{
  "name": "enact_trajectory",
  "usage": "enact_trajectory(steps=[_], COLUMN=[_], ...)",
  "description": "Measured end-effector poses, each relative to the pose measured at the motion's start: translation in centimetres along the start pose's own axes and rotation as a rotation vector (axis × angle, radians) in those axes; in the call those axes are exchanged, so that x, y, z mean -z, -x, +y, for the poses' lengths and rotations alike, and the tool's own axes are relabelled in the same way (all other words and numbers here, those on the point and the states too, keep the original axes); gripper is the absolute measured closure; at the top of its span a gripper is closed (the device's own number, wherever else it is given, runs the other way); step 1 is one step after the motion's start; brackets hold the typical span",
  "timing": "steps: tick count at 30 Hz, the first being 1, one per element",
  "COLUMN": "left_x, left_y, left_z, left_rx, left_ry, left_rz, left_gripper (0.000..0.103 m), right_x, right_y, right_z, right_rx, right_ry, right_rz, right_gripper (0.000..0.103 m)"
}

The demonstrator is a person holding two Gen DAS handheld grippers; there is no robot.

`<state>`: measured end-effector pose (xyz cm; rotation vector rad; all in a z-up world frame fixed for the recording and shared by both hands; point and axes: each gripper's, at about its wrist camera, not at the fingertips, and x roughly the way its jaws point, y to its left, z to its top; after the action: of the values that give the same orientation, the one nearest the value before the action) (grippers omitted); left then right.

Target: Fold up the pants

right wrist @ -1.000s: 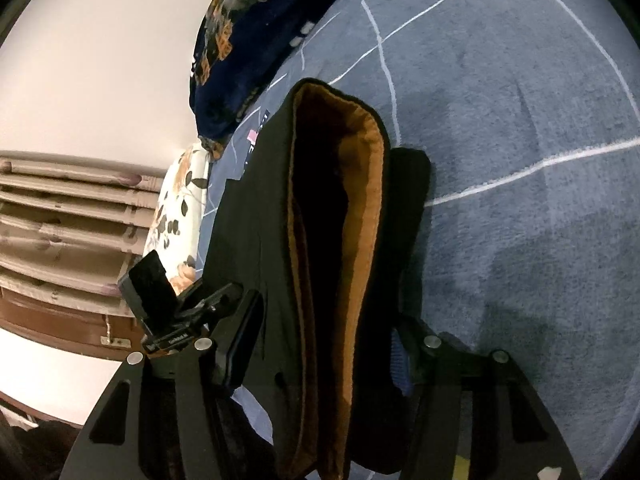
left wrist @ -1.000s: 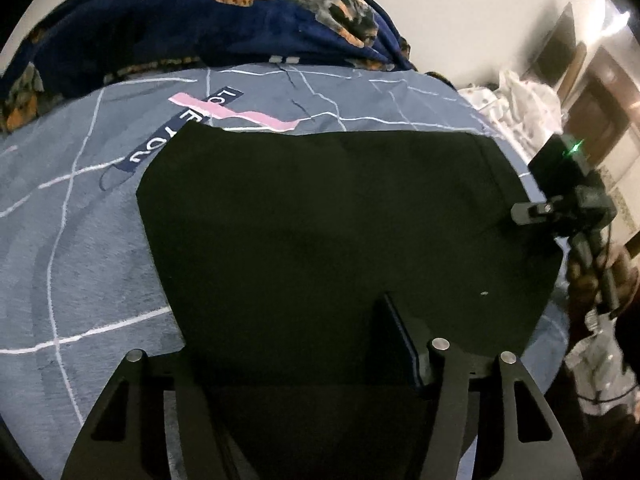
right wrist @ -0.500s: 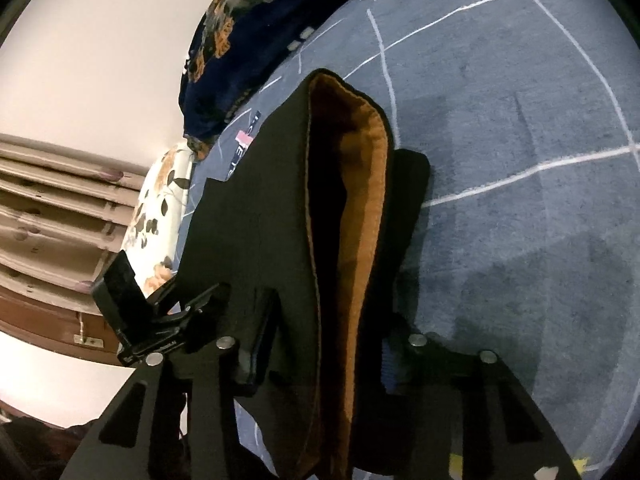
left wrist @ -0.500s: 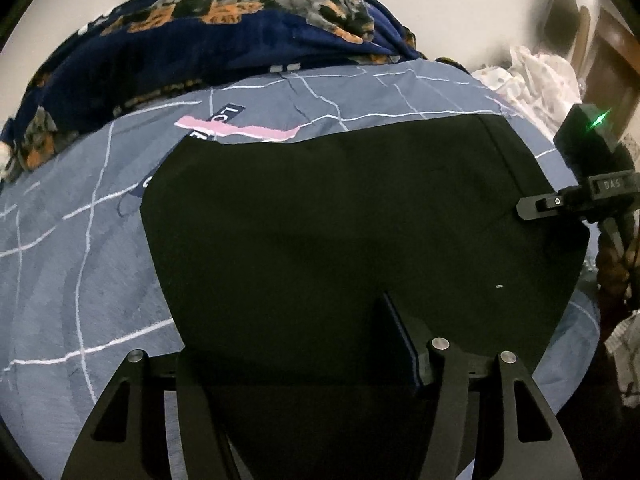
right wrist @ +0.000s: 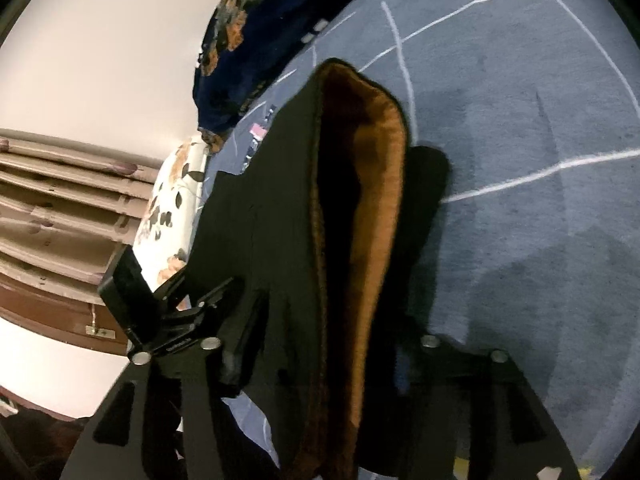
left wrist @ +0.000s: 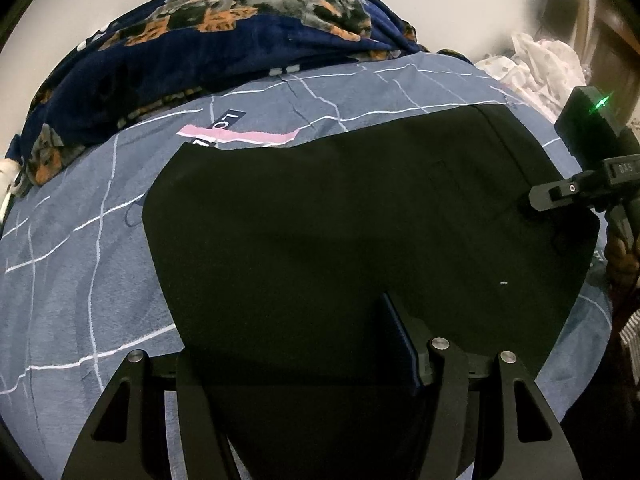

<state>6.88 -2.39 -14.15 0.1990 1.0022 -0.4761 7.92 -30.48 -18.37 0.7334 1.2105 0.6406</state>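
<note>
Black fleece-lined pants (left wrist: 360, 232) are spread across the blue checked bedsheet (left wrist: 72, 280) at frame centre. The left tool (left wrist: 304, 376) is clamped on the near edge. The right tool (right wrist: 320, 368) is seen opening around the brown-lined waistband (right wrist: 360, 200). Edges should be kept aligned and both corners lifted evenly.

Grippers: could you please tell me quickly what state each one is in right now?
Left gripper: pants between its jaws; grip cannot be told.
Right gripper: jaws opening, pants between them; grip cannot be told.
</note>
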Motion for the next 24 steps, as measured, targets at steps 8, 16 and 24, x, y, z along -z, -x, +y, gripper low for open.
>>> enact_trajectory(steps=[8,16,24], left_x=[-0.1,-0.2,1.0], left_y=[0.8,3.1,2.9], left_z=[-0.9,0.8,3.9], left_rx=[-0.079,-0.018,0.091], left_ry=[-0.043,0.039,0.149], left_rz=[-0.042,-0.074,-0.031], left_gripper=[0.074,0.083,0.083], right_x=[0.3,1.0,1.3], right_y=[-0.2,0.3,-0.9], right_z=[0.9,2.7,1.3], right_rx=[0.008,-0.1,-0.093], right_ry=[-0.002,-0.014,-0.064], right_rz=[-0.023,-0.055,-0.044], right_gripper=[0.071,0.074,0.074])
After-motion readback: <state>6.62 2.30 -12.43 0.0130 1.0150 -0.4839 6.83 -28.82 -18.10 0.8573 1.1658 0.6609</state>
